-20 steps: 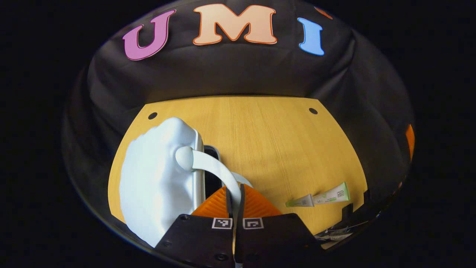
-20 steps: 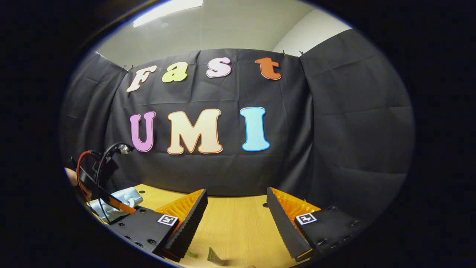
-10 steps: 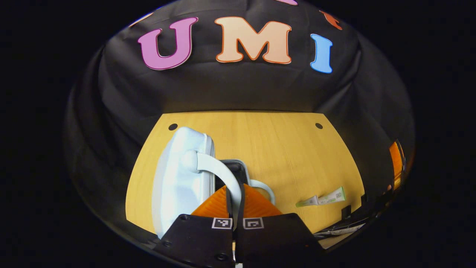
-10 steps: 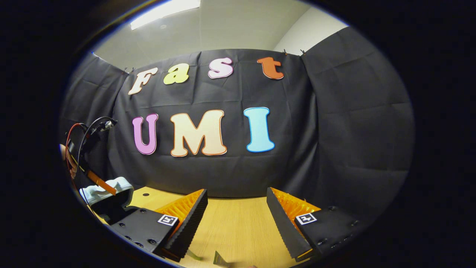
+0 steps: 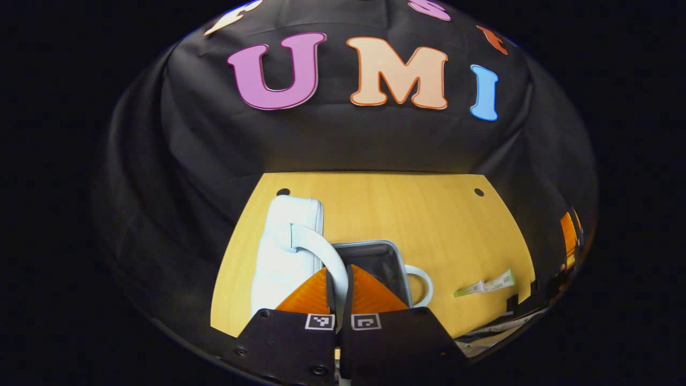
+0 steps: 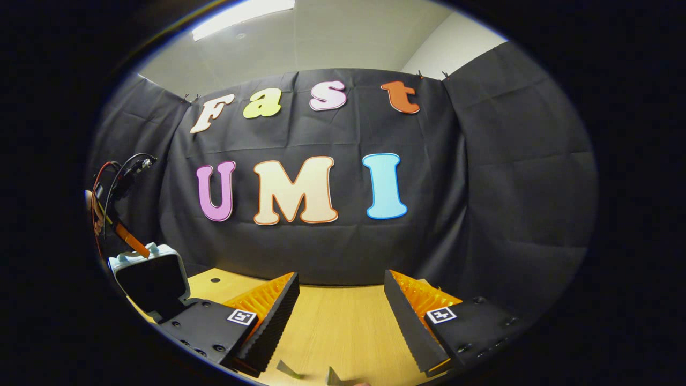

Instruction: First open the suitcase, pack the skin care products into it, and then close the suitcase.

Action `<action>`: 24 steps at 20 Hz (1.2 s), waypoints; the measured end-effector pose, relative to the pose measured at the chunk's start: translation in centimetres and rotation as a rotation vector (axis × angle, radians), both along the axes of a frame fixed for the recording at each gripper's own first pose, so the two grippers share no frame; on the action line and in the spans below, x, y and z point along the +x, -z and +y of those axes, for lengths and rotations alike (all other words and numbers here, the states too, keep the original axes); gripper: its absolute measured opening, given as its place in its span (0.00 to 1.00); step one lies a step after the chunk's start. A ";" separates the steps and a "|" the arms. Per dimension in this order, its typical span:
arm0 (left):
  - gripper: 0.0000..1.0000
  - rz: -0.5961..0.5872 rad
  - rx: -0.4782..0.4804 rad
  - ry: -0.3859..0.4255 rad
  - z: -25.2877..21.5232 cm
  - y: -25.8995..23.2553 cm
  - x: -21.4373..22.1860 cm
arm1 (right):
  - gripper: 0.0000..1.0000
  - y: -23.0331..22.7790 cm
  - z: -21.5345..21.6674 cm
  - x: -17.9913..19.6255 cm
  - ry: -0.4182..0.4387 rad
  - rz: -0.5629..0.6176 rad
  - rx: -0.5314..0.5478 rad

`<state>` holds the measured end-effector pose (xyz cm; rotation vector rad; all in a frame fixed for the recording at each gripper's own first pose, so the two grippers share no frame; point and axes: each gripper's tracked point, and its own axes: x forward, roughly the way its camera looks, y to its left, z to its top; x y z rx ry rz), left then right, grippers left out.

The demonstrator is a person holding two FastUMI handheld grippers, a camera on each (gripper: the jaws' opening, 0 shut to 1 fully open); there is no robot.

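Since a second ago the lid (image 5: 286, 246) of the suitcase (image 5: 375, 265) has swung much farther up: then it lay close over the base with only a thin dark slit showing, and now it stands nearly upright on the left, with the dark inside of the base open to its right. The left gripper (image 5: 340, 279) still has its jaws pinched together on the lid's white handle (image 5: 316, 249), both fingers pressing on it. In the right gripper view the raised lid, dark lining toward the camera, stands at far left where earlier only a low pale shell lay, and the left gripper (image 6: 131, 244) with its cables sits higher above it. The right gripper (image 6: 340, 321) hangs with jaws wide apart and nothing between them, much as before. A tube (image 5: 485, 283) of skin care lies flat on the table (image 5: 386, 209), right of the suitcase and apart from it. The table is light wood with two small dark holes near its far edge. Black cloth walls the booth behind and on both sides; above it are a pale ceiling and a strip light (image 6: 244, 16).
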<state>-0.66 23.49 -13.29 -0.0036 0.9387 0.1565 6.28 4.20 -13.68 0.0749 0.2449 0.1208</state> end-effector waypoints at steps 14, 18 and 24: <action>0.00 -0.054 0.026 -0.132 16.3 0.5 -2.9 | 0.98 -0.4 8.9 0.1 0.030 -0.035 -0.024; 0.00 -0.051 0.015 -0.168 20.3 1.8 -4.1 | 0.98 0.1 11.1 -0.6 0.032 -0.018 -0.045; 0.00 -0.003 0.003 -0.225 25.5 5.6 -6.0 | 0.98 -0.7 13.8 -1.2 0.006 -0.027 -0.084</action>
